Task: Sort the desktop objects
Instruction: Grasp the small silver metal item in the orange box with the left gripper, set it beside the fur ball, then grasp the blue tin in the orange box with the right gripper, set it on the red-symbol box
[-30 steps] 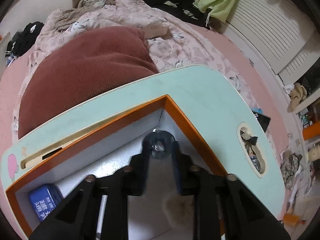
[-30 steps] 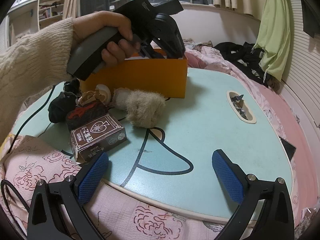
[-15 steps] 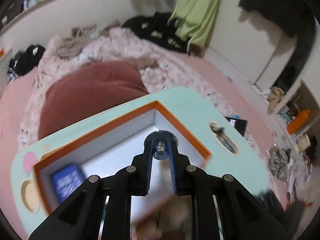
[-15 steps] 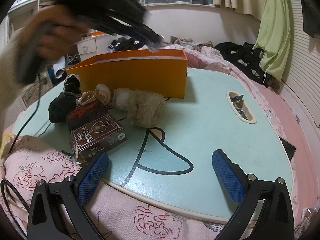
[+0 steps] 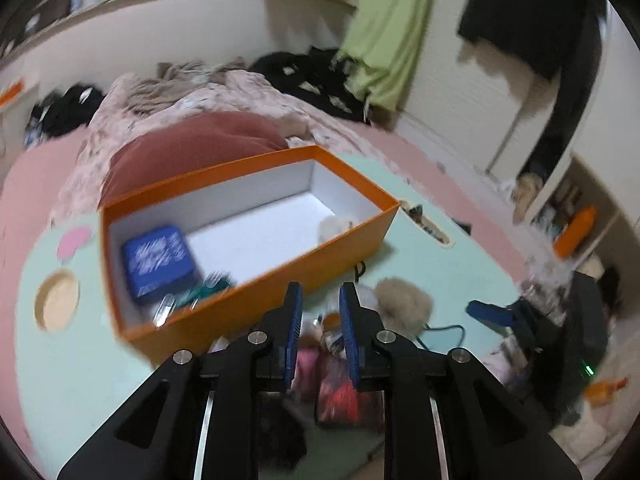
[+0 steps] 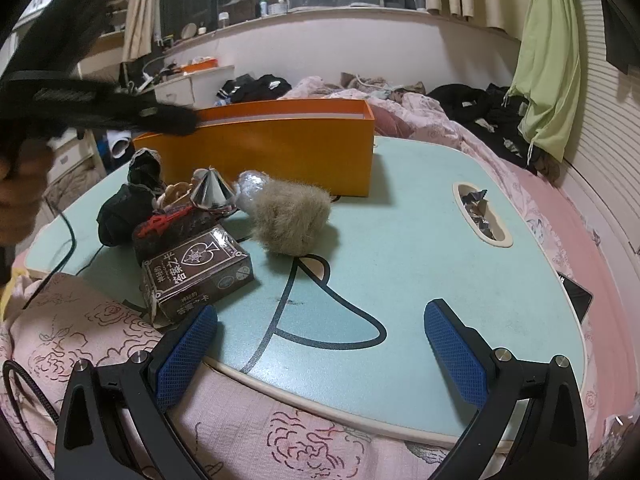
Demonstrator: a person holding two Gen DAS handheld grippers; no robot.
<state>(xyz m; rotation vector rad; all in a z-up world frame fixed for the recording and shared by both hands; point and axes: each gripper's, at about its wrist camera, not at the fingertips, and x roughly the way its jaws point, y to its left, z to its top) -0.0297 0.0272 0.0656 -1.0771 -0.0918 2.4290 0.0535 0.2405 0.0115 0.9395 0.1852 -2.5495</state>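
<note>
Left gripper (image 5: 319, 312): narrow gap, jaws opening, nothing between them; poised over the pile, likely for the next pick.
Right gripper (image 6: 320, 344): jaws wide apart, empty, waiting at the table (image 6: 420, 248) edge.
Orange box (image 5: 280, 256): the sorting bin, already holding a blue pack (image 5: 158, 264).
Unsorted pile: card box (image 6: 198, 276), fur ball (image 6: 292, 216), silver cone (image 6: 211, 190), near the box; other items too blurred to name.
</note>
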